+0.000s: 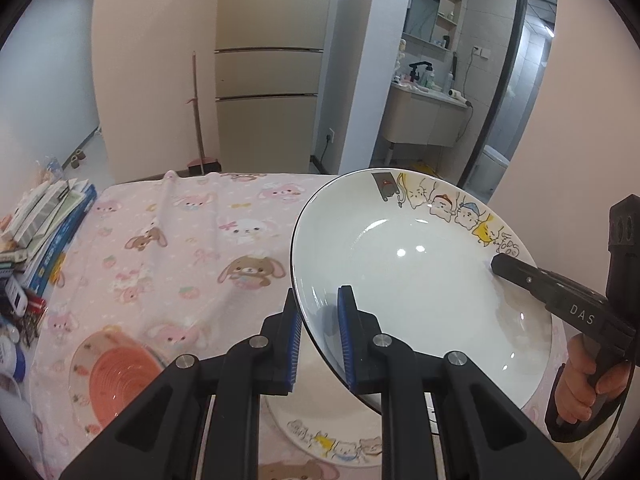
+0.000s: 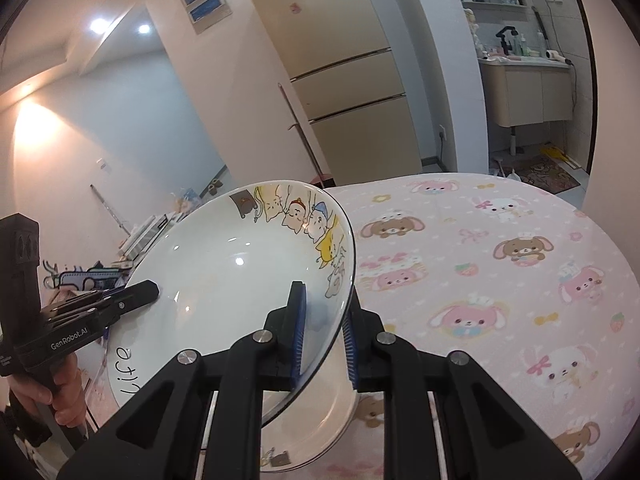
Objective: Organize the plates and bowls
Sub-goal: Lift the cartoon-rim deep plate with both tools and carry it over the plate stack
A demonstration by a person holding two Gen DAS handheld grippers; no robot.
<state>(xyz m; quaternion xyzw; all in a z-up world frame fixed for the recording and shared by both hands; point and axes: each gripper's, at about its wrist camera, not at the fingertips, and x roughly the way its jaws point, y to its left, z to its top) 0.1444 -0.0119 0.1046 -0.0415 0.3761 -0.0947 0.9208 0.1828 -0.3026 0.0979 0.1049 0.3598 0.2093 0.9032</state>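
A large white plate with cartoon figures on its rim (image 1: 420, 280) (image 2: 240, 292) is held tilted above the table. My left gripper (image 1: 320, 332) is shut on its left rim. My right gripper (image 2: 324, 332) is shut on its right rim; its finger also shows in the left wrist view (image 1: 532, 280). A second white cartoon plate (image 1: 332, 440) (image 2: 320, 428) lies flat on the pink cloth right under the held one. An orange bowl (image 1: 120, 376) sits in a clear patterned dish at the near left.
The round table wears a pink bunny-print cloth (image 1: 180, 240) (image 2: 500, 280). Books and boxes (image 1: 44, 224) are piled at the table's left edge. A fridge (image 1: 268, 100) and a broom (image 1: 198, 120) stand behind the table.
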